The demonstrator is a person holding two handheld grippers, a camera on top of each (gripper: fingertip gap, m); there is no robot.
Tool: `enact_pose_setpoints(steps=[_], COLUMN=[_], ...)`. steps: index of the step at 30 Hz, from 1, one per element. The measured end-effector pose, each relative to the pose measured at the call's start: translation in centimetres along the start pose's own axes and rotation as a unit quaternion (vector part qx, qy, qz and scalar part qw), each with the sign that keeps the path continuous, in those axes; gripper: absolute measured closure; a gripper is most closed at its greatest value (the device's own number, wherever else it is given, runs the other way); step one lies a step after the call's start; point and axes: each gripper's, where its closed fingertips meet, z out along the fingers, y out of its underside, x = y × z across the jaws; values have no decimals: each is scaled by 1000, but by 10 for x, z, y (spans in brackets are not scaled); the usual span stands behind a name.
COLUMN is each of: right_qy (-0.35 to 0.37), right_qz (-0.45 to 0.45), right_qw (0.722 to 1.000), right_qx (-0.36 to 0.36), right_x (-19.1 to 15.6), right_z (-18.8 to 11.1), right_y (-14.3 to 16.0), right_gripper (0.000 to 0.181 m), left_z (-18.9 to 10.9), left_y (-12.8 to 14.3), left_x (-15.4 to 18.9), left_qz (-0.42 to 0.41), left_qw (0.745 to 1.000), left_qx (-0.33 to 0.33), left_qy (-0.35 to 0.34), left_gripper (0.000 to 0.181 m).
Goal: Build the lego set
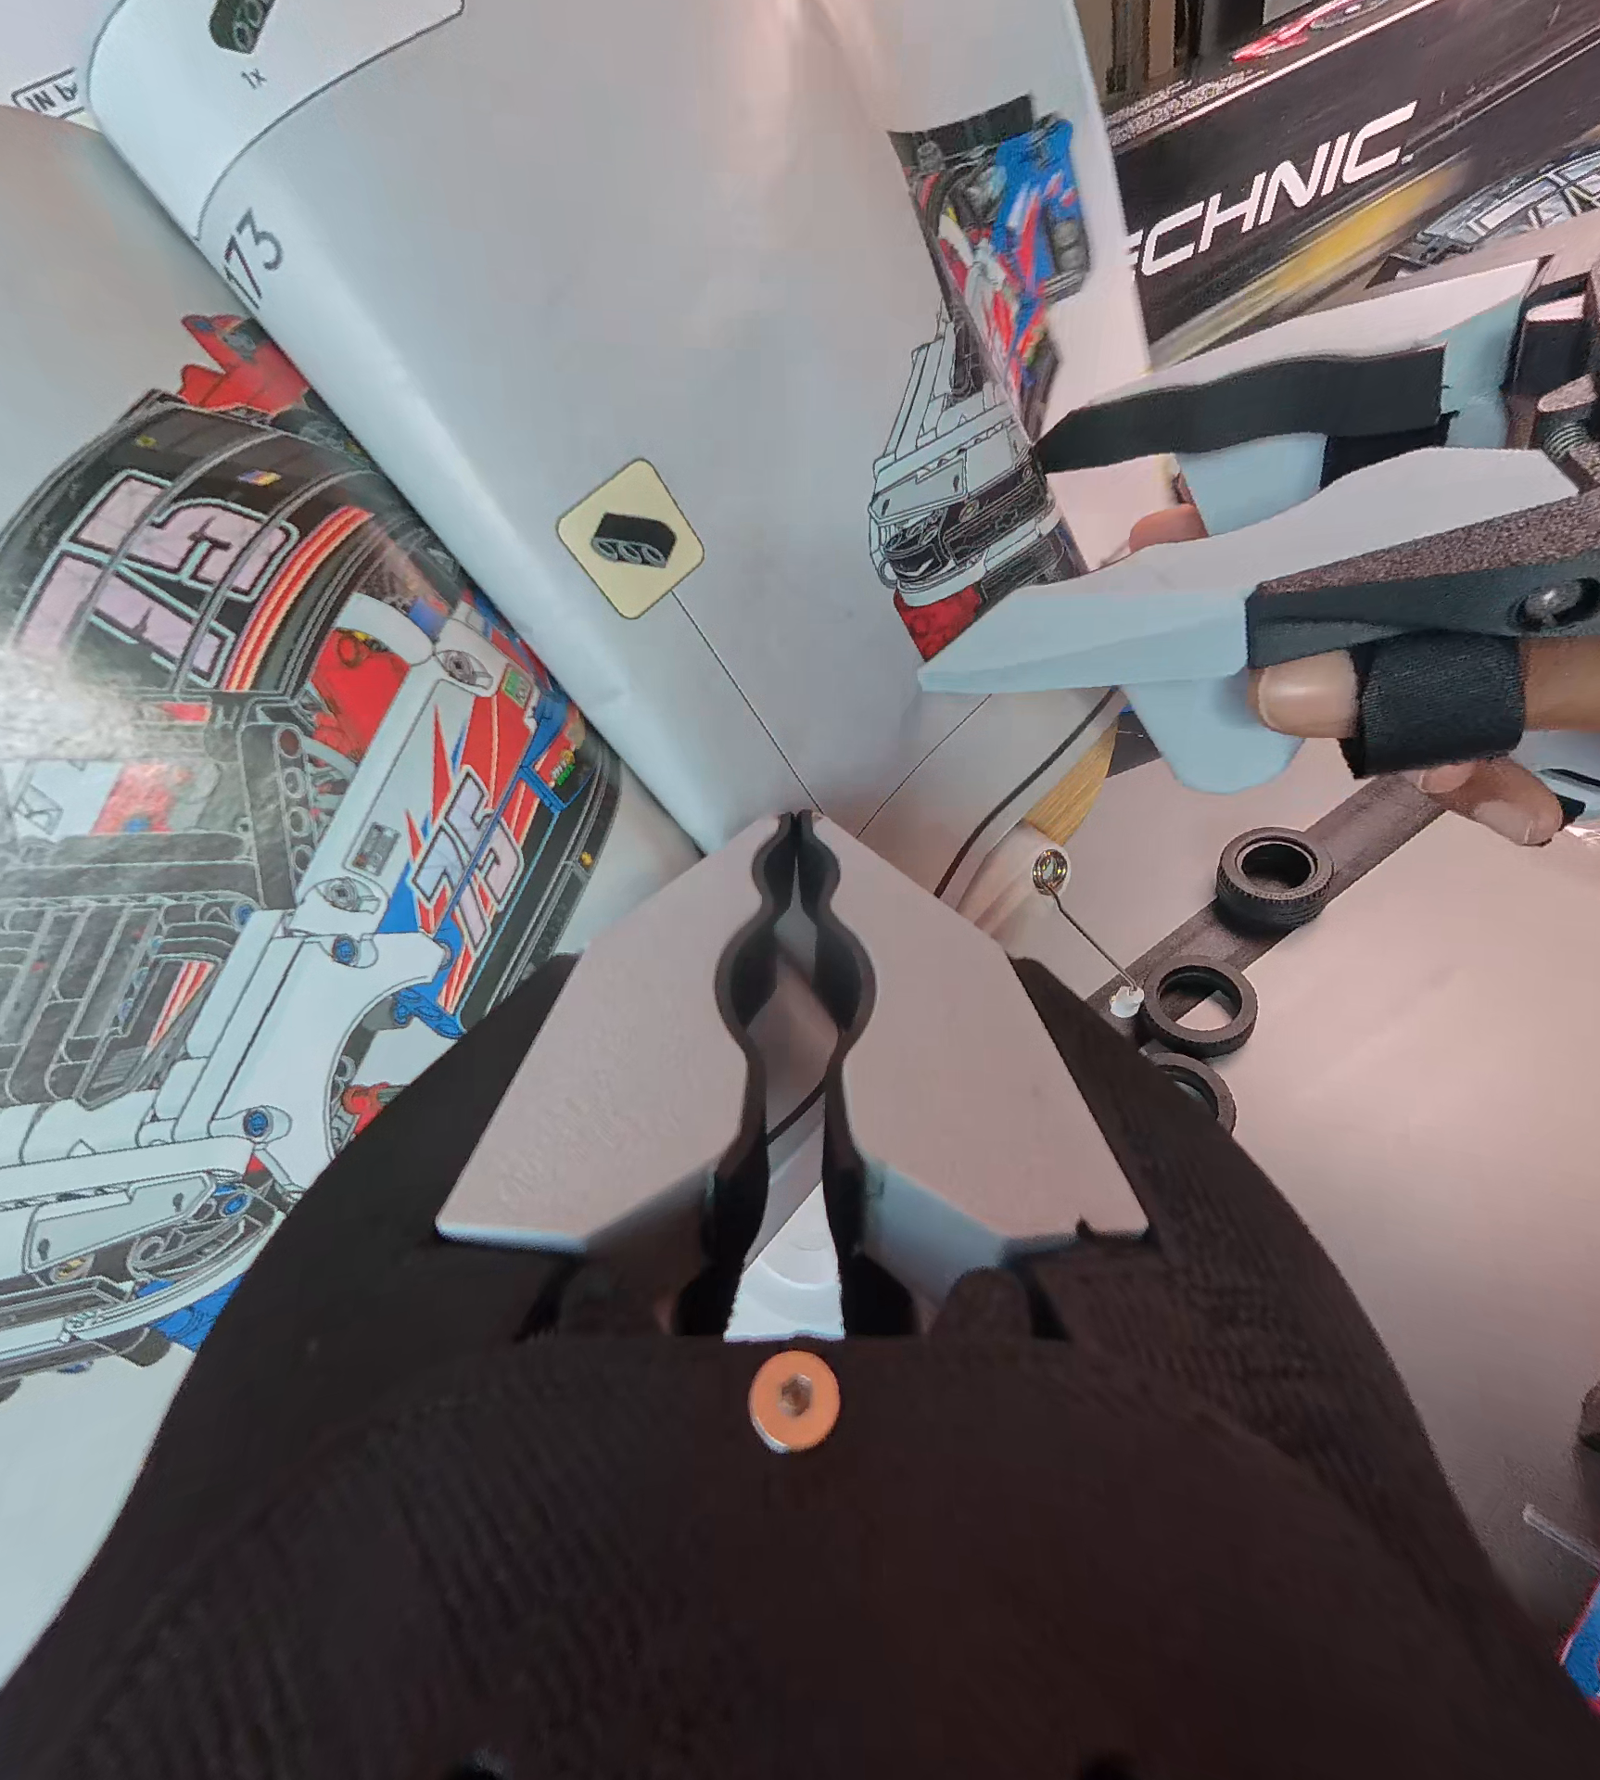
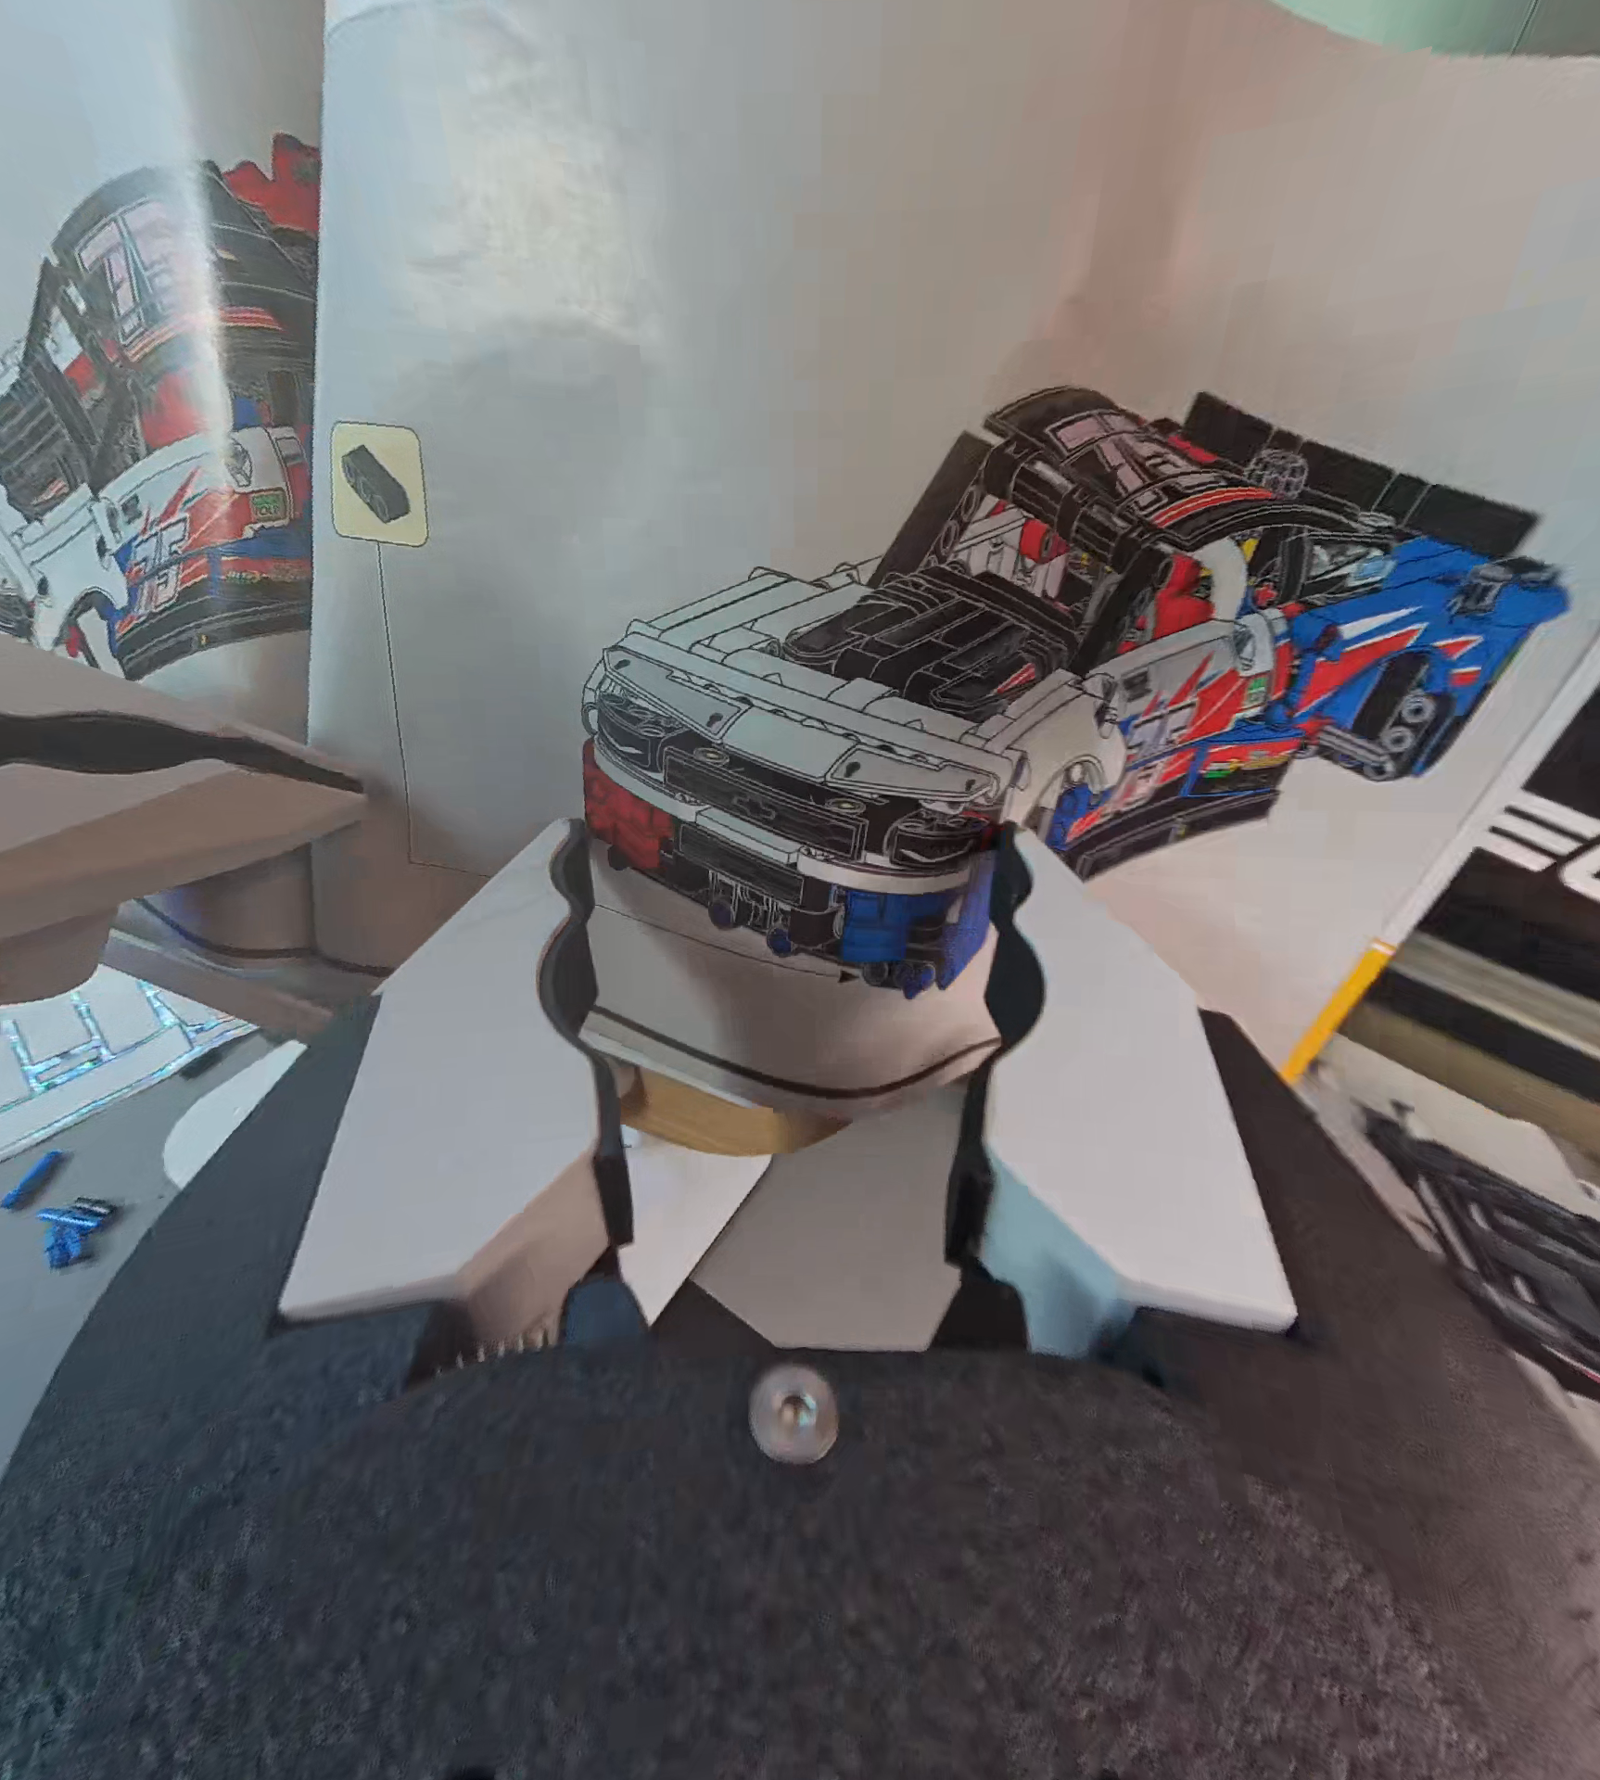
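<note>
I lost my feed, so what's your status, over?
Left gripper shut on instruction page. Right gripper open, close before the raised page. Loose tyres on table, untouched. Page blocks the view beyond.

pale blue instruction booklet [image 1: 507, 318] with red, white, blue and black car drawings, black tyres [image 1: 1273, 878] at right, small blue pieces [image 2: 55, 1214] near left, black box [image 1: 1355, 173] far right

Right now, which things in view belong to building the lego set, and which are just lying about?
Part of the job:
instruction booklet
left tongs, shut on a page
right tongs, open
loose black tyres
small blue pieces

Lying about:
set's box
thin metal pin
</note>
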Motion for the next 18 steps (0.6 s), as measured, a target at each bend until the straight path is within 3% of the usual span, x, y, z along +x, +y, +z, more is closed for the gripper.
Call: enact_pose_setpoints(steps=[2, 4, 8, 13, 15, 18], right_qy=[30, 54, 66, 83, 91, 71], right_qz=[-33, -66, -118, -167, -190, -108], right_qw=[999, 996, 988, 973, 964, 978], right_qx=[12, 39, 72, 134, 162, 165], right_x=[-1, -6, -18, -36, -46, -48], right_z=[-7, -17, -31, -54, -65, -72], right_y=[-5, -9, -15, -27, -29, -23], right_gripper=[114, 149, 158, 154, 165, 177], left_z=[0, 0, 1, 1, 1, 0], left_y=[0, 0, 0, -1, -1, -1], left_x=[0, 0, 0, 0, 0, 1], left_qz=[-2, -1, 0, -4, -12, -23], left_qw=[1000, 1000, 1000, 1000, 1000, 1000], left_qx=[1, 2, 2, 4, 6, 4], left_qy=[1, 3, 2, 6, 11, 20], left_gripper=[181, 181, 181, 181, 181, 181])
